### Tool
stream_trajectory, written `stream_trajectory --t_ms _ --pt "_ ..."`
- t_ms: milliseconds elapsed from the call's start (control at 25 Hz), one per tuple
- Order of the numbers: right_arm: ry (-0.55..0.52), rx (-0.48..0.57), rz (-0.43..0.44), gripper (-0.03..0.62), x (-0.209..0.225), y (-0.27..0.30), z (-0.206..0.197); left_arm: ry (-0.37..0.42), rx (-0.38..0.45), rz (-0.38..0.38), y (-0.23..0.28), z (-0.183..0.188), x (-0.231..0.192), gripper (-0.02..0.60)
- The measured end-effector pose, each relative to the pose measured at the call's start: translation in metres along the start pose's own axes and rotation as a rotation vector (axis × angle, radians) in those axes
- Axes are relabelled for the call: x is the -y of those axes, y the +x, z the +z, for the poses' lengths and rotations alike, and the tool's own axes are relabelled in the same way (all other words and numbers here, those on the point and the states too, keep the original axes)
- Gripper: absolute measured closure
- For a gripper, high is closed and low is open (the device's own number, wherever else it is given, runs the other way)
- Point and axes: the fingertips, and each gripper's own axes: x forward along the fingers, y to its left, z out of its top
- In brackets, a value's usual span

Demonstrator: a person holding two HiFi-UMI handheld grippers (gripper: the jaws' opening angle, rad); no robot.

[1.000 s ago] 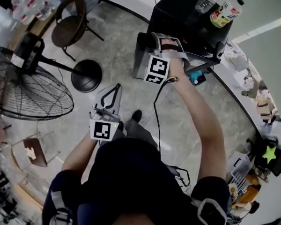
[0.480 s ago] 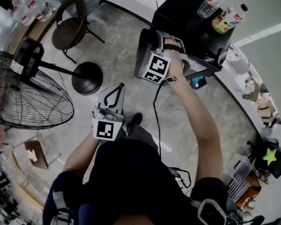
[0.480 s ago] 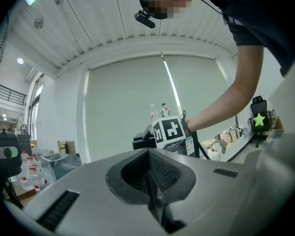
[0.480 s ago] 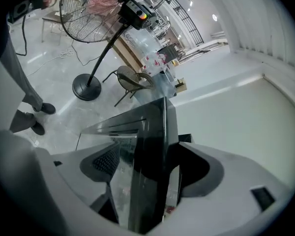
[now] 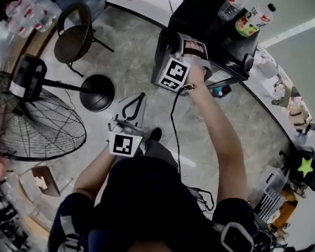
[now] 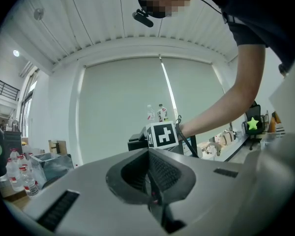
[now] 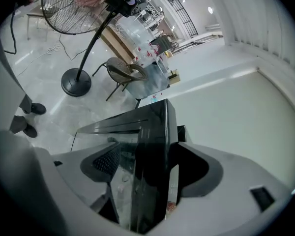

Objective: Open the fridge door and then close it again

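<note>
1. Grey stone floor (image 5: pixel 147 72) lies underfoot.
2. Nearest the person, the left gripper (image 6: pixel 148 154) hangs free, its jaws clenched on nothing.
3. Farther out, the right gripper (image 7: pixel 147 166) grasps the edge of the fridge door (image 7: pixel 152 127), which stands open from the black fridge (image 5: pixel 210 9).
4. Bottles (image 5: pixel 252 17) stand on the fridge top.
5. A fan (image 5: pixel 37 135) and a chair (image 5: pixel 73 35) stand off to the left.

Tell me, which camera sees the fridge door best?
The right gripper view: the fridge door sits close up between its jaws. Head view shows it small from above; left gripper view, only the distant fridge.

left tongs (image 6: pixel 149 156) closed, level; right tongs (image 7: pixel 147 163) clamped, arm (image 5: pixel 220 135) outstretched.
</note>
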Motion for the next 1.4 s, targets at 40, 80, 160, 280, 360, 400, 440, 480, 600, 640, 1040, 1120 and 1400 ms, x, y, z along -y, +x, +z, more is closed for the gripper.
stream_trajectory --t_ms 40,80,160,280,360,400,440,480,600,640,1040,1120,1400 --pt "0.004 -0.006 -0.004 0.215 0.002 0.003 -0.001 0.0 0.0 -0.002 0.002 0.0 -0.001 0.558" --pt "0.008 -0.012 -0.008 0.217 0.004 0.005 -0.003 0.001 -0.001 -0.004 0.003 -0.001 -0.001 0.558" --pt "0.016 -0.023 -0.015 0.217 0.008 0.011 -0.005 0.004 0.0 -0.007 0.005 -0.002 -0.003 0.558" --pt "0.031 -0.039 -0.025 0.218 0.013 0.017 -0.008 0.0 -0.008 -0.015 0.006 -0.005 -0.006 0.558" --pt "0.041 -0.05 -0.034 0.218 0.016 0.021 -0.011 -0.006 -0.011 -0.017 0.007 -0.005 -0.007 0.558" --pt "0.045 -0.056 -0.038 0.218 0.018 0.024 -0.013 -0.008 -0.013 -0.018 0.008 -0.006 -0.008 0.558" --pt "0.05 -0.062 -0.042 0.22 0.02 0.026 -0.014 -0.006 -0.016 -0.02 0.009 -0.007 -0.009 0.558" --pt "0.054 -0.067 -0.046 0.22 0.022 0.028 -0.016 -0.004 -0.017 -0.021 0.01 -0.007 -0.01 0.558" --pt "0.062 -0.076 -0.058 0.221 0.024 0.033 -0.018 -0.007 -0.015 -0.02 0.009 -0.01 -0.012 0.558" --pt "0.065 -0.079 -0.062 0.221 0.024 0.034 -0.019 -0.001 -0.014 -0.022 0.009 -0.01 -0.013 0.558" --pt "0.071 -0.061 -0.067 0.221 0.026 0.035 -0.019 -0.006 -0.029 -0.029 0.012 -0.015 -0.017 0.558" --pt "0.072 -0.062 -0.067 0.221 0.027 0.035 -0.019 -0.004 -0.024 -0.029 0.013 -0.014 -0.018 0.558" --pt "0.07 -0.027 -0.088 0.231 0.026 0.028 -0.019 -0.017 -0.023 -0.019 0.012 -0.014 -0.019 0.558"
